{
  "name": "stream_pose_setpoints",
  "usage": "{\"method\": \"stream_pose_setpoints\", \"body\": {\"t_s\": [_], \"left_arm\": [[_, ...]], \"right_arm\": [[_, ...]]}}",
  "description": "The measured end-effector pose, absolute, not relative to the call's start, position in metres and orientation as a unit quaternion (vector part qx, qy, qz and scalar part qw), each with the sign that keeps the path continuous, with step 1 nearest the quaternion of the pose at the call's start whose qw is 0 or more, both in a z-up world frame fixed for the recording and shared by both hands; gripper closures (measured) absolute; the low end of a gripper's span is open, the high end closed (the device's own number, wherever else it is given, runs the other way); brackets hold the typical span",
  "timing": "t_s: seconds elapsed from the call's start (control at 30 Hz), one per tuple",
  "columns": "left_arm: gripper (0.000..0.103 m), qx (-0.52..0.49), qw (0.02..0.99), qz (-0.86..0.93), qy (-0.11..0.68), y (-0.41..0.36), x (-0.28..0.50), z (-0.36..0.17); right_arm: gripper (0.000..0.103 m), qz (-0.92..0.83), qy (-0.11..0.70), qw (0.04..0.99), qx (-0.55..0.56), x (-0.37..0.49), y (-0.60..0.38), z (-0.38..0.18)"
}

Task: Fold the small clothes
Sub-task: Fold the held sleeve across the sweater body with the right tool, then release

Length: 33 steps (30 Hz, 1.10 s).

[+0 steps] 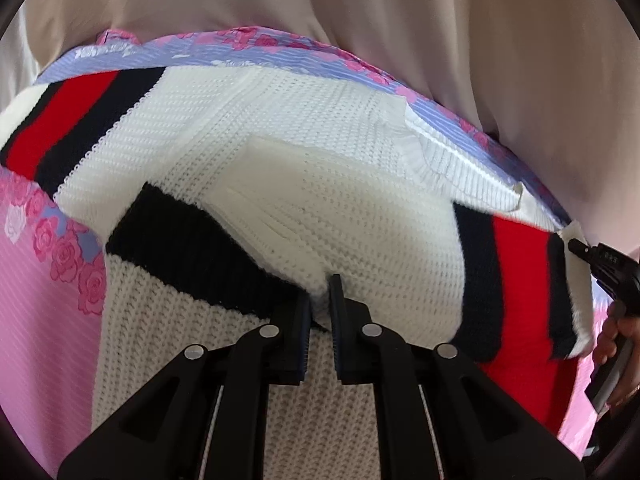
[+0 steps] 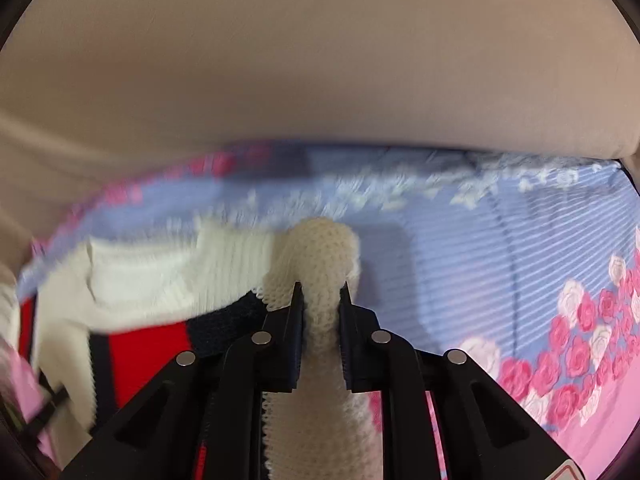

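A white knit sweater (image 1: 304, 184) with red and navy stripes lies partly folded on a flowered bed sheet (image 1: 36, 320). My left gripper (image 1: 320, 300) is shut on a fold of the white knit, beside a navy cuff band (image 1: 192, 248). In the left wrist view the right gripper (image 1: 600, 264) shows at the far right, at the sweater's striped edge, with a person's hand on it. In the right wrist view my right gripper (image 2: 322, 300) is shut on a bunched piece of the white knit sweater (image 2: 324, 252), lifted above the sheet (image 2: 480, 248). The rest of the sweater trails left, blurred.
The bed sheet is pink and blue with rose print (image 2: 576, 352). A beige padded headboard or wall (image 2: 320, 80) rises behind the bed, close to the sweater's far edge (image 1: 360, 8). Bare sheet lies to the right in the right wrist view.
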<state>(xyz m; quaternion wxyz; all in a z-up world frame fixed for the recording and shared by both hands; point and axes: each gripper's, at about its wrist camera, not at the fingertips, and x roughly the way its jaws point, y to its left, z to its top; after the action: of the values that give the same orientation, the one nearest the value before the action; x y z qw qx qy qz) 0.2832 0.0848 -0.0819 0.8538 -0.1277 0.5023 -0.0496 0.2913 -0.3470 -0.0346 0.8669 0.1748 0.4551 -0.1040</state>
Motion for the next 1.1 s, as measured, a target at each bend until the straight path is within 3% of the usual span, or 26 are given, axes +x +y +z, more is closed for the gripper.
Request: {"method": "stream_pose_setpoints", "body": {"t_s": [0.1,0.23,0.27,0.33,0.47,0.5,0.57,0.8,0.93,1.07,1.1], "left_arm": [[0.093,-0.122,0.854,-0.048,0.504,0.083,0.283,-0.083],[0.093,-0.131,0.85,-0.048,0.508,0.086,0.286,-0.083],[0.093,-0.133,0.849,-0.049,0.509,0.086,0.286,-0.084],[0.093,-0.134,0.849,-0.05,0.509,0.086,0.286,-0.084],[0.093,-0.136,0.849,-0.053,0.507,0.086,0.285,-0.085],[0.093,-0.136,0.85,-0.052,0.506,0.085,0.284,-0.085],[0.093,-0.138,0.85,-0.051,0.506,0.086,0.283,-0.085],[0.093,-0.175,0.842,-0.055,0.508,0.1,0.271,-0.085],[0.093,-0.199,0.834,-0.058,0.512,0.109,0.266,-0.087],[0.093,-0.237,0.841,-0.058,0.482,0.14,0.252,-0.064],[0.086,-0.249,0.846,-0.054,0.469,0.153,0.249,-0.057]], "right_arm": [[0.087,-0.125,0.473,0.847,0.21,0.29,-0.365,-0.064],[0.085,-0.112,0.469,0.855,0.191,0.278,-0.349,-0.039],[0.082,-0.109,0.452,0.863,0.196,0.263,-0.346,-0.027],[0.055,-0.114,0.429,0.874,0.199,0.223,-0.342,-0.012],[0.054,-0.113,0.46,0.849,0.233,0.149,-0.335,-0.041],[0.054,-0.114,0.472,0.84,0.241,0.138,-0.334,-0.051],[0.093,-0.103,0.496,0.824,0.253,0.134,-0.327,-0.073],[0.096,-0.126,0.485,0.825,0.262,0.125,-0.341,-0.079],[0.089,-0.122,0.467,0.848,0.219,0.132,-0.313,-0.051],[0.091,-0.162,0.501,0.828,0.194,0.155,-0.306,-0.071],[0.09,-0.166,0.497,0.83,0.189,0.152,-0.303,-0.066]]}}
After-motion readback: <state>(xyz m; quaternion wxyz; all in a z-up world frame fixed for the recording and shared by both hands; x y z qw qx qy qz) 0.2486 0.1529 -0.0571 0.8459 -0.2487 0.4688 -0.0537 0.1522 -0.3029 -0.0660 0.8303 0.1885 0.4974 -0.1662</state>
